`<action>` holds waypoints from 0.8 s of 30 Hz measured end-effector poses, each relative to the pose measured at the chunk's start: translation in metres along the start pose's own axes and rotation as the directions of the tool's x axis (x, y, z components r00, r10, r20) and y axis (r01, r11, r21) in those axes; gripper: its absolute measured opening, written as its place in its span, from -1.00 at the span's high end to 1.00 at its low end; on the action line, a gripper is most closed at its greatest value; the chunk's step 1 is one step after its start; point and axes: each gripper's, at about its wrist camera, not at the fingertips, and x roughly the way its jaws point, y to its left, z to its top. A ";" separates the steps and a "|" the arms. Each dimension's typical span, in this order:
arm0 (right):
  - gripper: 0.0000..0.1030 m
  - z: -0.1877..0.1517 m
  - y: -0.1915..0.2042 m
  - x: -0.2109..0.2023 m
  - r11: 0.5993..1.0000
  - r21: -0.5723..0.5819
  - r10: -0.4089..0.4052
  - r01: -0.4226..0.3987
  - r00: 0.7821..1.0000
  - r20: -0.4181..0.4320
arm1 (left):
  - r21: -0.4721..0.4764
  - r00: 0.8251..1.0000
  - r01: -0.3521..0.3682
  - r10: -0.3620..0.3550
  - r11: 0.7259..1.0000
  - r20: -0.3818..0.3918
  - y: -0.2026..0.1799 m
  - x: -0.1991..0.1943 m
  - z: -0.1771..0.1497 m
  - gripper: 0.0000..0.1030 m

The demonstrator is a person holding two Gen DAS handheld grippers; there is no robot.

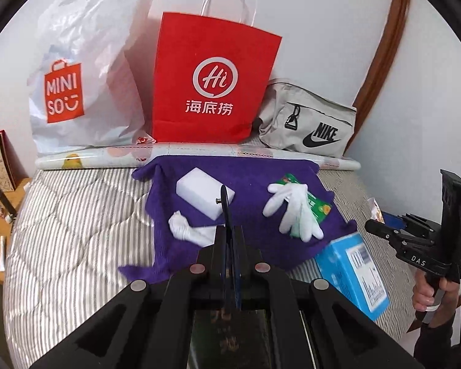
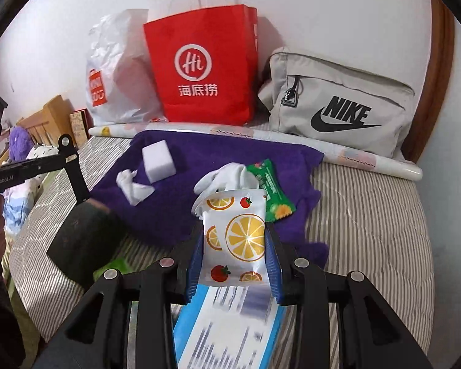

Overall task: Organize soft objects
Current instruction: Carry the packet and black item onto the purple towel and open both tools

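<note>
My right gripper (image 2: pixel 235 246) is clamped part-way on a white plastic pouch printed with orange slices and tomatoes (image 2: pixel 235 233), the blue pads pressing both of its sides. My left gripper (image 1: pixel 227 215) has its jaws fully together around the edge of a thin, flat dark item I cannot identify.

On the purple towel (image 2: pixel 218 153) spread over the striped quilt, the white foam block (image 2: pixel 157 161) lies at ten o'clock from the pouch, the crumpled white cloth (image 2: pixel 132 186) at nine, and the white gloves (image 2: pixel 227 176) just past the pouch at twelve, overlapping a green snack packet (image 2: pixel 272 190). A blue box (image 2: pixel 230 323) sits below my right jaws (its label is blurred).

I judge this the carrying step: the pouch is lifted and needs a place. Next I should pick a destination, likely the towel at twelve o'clock, lower it there without crushing it, then open.
</note>
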 end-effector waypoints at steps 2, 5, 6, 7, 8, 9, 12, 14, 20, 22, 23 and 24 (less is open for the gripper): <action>0.28 0.009 -0.005 0.012 1.000 0.005 -0.005 0.006 1.000 -0.009 | -0.013 1.000 -0.012 0.012 1.000 -0.010 0.004 0.012 0.006 0.91; 0.28 0.021 -0.012 0.030 1.000 0.010 -0.008 0.009 1.000 -0.023 | -0.029 1.000 -0.006 0.005 1.000 -0.028 0.009 0.029 0.013 0.91; 0.28 0.025 -0.014 0.037 1.000 0.010 -0.008 0.009 0.999 -0.031 | -0.032 0.999 -0.002 0.001 0.999 -0.034 0.010 0.034 0.015 0.91; 0.28 0.027 -0.016 0.042 1.000 0.009 -0.009 0.009 0.999 -0.038 | -0.034 0.999 0.002 -0.003 0.999 -0.040 0.012 0.040 0.017 0.91; 0.28 0.029 -0.017 0.049 1.000 0.007 -0.011 0.012 0.999 -0.046 | -0.036 0.999 0.000 -0.002 0.999 -0.046 0.013 0.044 0.018 0.91; 0.28 0.032 -0.018 0.055 1.000 0.007 -0.015 0.016 0.998 -0.054 | -0.034 0.999 -0.001 0.000 0.999 -0.054 0.014 0.049 0.020 0.91; 0.28 0.036 -0.023 0.072 1.000 0.015 -0.015 0.017 0.997 -0.081 | -0.060 0.997 0.015 -0.019 0.998 -0.069 0.020 0.063 0.024 0.91; 0.28 0.037 -0.026 0.083 1.000 0.022 -0.016 0.019 0.995 -0.099 | -0.082 0.995 0.038 -0.046 0.996 -0.093 0.025 0.075 0.025 0.91; 0.27 0.035 -0.029 0.105 1.000 0.013 -0.014 0.016 0.987 -0.160 | -0.142 0.982 0.051 -0.075 0.989 -0.172 0.039 0.105 0.023 0.91; 0.27 0.034 -0.029 0.111 1.000 0.007 -0.017 0.019 0.984 -0.178 | -0.158 0.981 0.034 -0.063 0.987 -0.181 0.044 0.111 0.025 0.91; 0.27 0.034 -0.029 0.115 1.000 0.007 -0.020 0.022 0.982 -0.188 | -0.161 0.980 0.027 -0.058 0.987 -0.189 0.047 0.113 0.025 0.91; 0.26 0.034 -0.030 0.117 1.000 0.008 -0.021 0.023 0.980 -0.195 | -0.168 0.979 0.025 -0.058 0.985 -0.197 0.049 0.115 0.026 0.91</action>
